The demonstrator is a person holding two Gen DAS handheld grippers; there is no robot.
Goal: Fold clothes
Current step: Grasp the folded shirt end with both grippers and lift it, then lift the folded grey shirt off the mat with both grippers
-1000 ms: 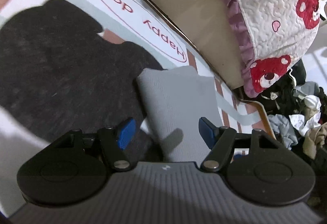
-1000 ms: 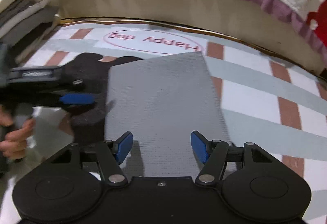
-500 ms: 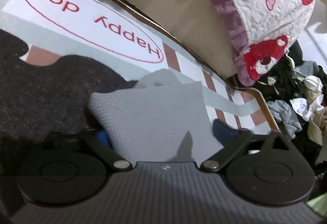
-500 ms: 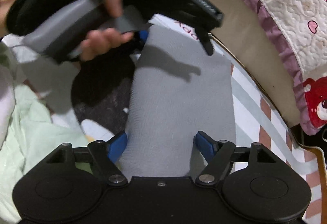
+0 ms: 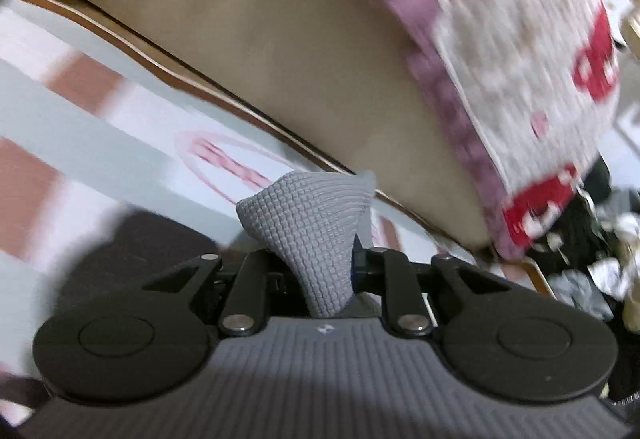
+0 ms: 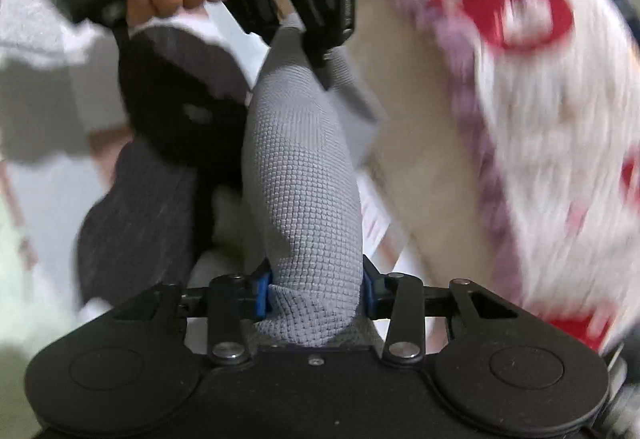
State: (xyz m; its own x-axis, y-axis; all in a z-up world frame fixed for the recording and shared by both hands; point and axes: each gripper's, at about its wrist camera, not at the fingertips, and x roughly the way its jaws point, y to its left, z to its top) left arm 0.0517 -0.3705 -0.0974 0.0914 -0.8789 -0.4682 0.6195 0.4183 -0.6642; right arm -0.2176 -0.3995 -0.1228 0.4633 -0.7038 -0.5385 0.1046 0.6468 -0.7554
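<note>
Since 0.5 s ago, both jaws clamp and lift the grey garment (image 6: 304,175) between left gripper (image 5: 320,271) and right gripper (image 6: 316,299); bunched cloth may slip, spoiling the fold.

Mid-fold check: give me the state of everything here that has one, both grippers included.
Left gripper: shut on the grey waffle-knit cloth.
Right gripper: shut on the same cloth.
Grey waffle-knit cloth: bunched, spanning both grippers.
Dark charcoal garment: lying spread under the cloth.
White quilted cover with red bears: draped, hanging.
</note>
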